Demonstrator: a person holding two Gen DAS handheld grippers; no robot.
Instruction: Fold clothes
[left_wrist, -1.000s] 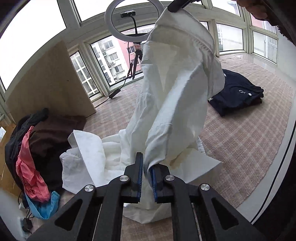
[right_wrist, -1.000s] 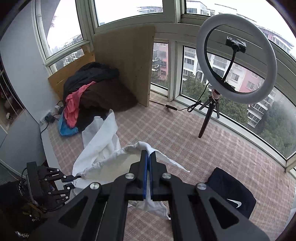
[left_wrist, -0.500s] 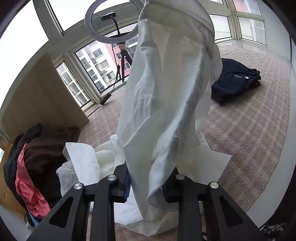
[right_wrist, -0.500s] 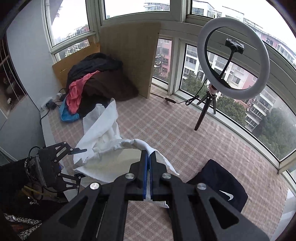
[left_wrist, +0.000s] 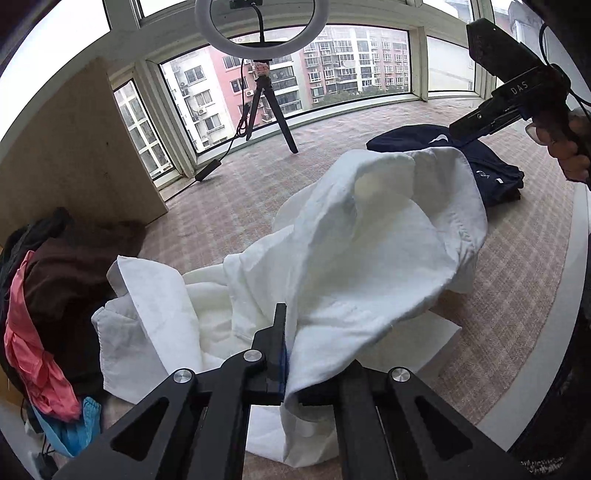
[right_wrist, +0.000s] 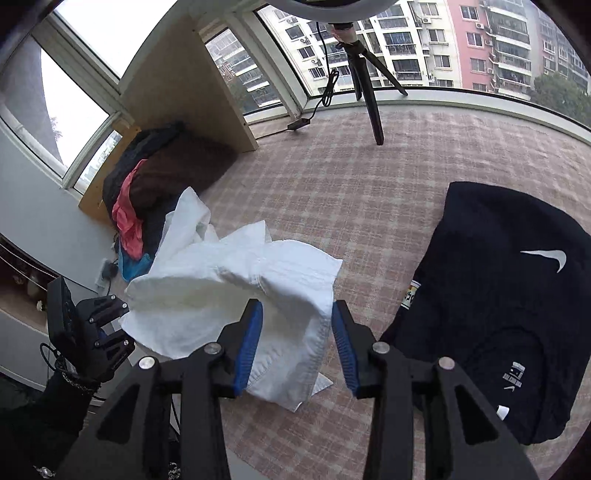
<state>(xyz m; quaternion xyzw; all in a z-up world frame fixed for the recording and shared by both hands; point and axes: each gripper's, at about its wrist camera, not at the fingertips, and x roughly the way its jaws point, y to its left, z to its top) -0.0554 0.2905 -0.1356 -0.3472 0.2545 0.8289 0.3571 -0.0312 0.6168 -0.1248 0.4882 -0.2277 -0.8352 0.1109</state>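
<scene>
A white garment (left_wrist: 362, 251) lies crumpled on the checked carpet, its near edge draped over my left gripper (left_wrist: 314, 354). The left jaws stand apart with cloth hanging between them; only the left finger (left_wrist: 279, 332) shows. My right gripper (right_wrist: 297, 332) is open, its blue pads (right_wrist: 249, 343) on either side of the garment's thick hem (right_wrist: 291, 295), not pinching it. The right gripper also shows in the left wrist view (left_wrist: 491, 114), above the garment's far end. The left gripper shows in the right wrist view (right_wrist: 99, 332), at the garment's left.
A folded navy garment (right_wrist: 509, 302) lies to the right, also in the left wrist view (left_wrist: 491, 173). A pile of dark, pink and blue clothes (left_wrist: 48, 295) sits left by a wooden board (left_wrist: 70, 147). A ring light tripod (left_wrist: 266, 96) stands by the windows.
The garment was held up high by both grippers. Both have opened; the right one let go and came down, and the cloth has dropped onto the carpet.
</scene>
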